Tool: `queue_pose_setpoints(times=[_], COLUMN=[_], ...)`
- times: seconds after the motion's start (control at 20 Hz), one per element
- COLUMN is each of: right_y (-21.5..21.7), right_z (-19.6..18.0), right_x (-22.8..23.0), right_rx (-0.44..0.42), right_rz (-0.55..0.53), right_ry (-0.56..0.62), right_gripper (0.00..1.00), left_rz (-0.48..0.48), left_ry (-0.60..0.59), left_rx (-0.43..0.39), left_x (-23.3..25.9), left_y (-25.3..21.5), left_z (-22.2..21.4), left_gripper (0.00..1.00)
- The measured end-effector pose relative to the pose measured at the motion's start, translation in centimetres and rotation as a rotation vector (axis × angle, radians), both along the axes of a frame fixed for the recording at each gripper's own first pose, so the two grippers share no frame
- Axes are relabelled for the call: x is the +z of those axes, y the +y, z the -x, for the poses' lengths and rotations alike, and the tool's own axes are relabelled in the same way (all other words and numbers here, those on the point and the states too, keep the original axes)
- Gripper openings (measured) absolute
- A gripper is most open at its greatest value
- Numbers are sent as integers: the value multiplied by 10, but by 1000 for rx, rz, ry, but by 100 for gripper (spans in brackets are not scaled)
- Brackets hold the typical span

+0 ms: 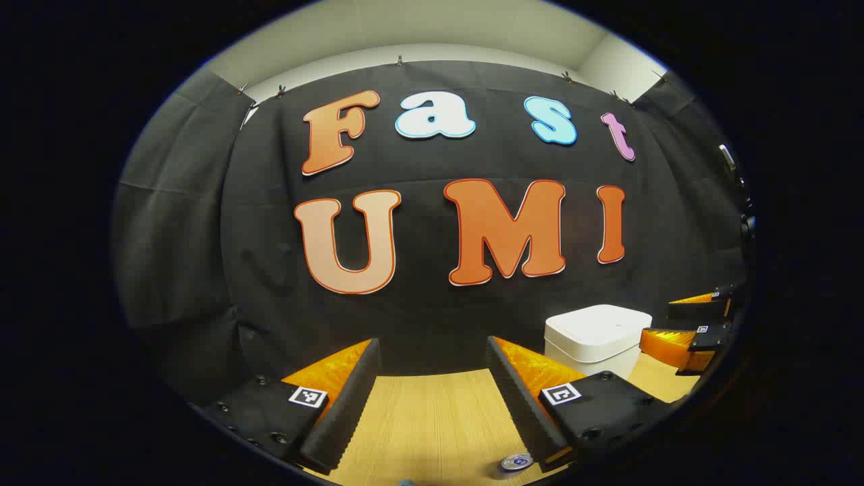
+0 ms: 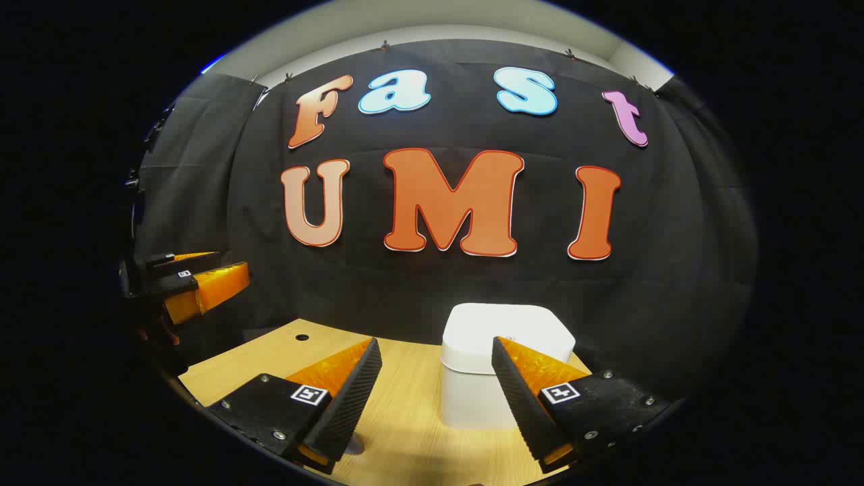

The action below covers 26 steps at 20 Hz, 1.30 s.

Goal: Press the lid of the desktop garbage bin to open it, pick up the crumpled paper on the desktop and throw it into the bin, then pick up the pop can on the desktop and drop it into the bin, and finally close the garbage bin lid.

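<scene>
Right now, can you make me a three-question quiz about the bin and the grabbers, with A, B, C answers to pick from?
1. Where does the bin stand?
A. on the wooden table, close to the black cloth wall
B. on the floor
C. on a shelf

2. What colour is the bin?
A. red
B. white
C. green

3. How is the bin's lid?
A. standing open
B. taken off
C. shut flat

Answers:
1 A: in the right gripper view its base rests on the table in front of the cloth.
2 B: body and lid are both white.
3 C: the lid lies level on the bin, with the right gripper open before it and the left gripper open too.
</scene>
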State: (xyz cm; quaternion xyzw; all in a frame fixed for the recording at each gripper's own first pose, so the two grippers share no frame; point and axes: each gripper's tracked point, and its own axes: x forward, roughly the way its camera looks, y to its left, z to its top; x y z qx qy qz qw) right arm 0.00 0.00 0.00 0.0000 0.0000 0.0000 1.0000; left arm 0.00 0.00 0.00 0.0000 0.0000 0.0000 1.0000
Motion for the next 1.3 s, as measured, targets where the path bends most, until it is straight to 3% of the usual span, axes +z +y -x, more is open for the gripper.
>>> queue_pose_setpoints(times=[0.9,1.3], right_y=[15,-10], right_z=[-33,-48], right_x=[13,25], right_rx=[24,-21], right_rz=[8,22], right_ry=[-9,-15], right_gripper=[99,99], left_rz=[-13,-3], left_ry=[-1,23], left_rx=[16,13], left_x=[-1,-7], left_y=[8,7], left_z=[-6,-7], left_gripper=[100,100])
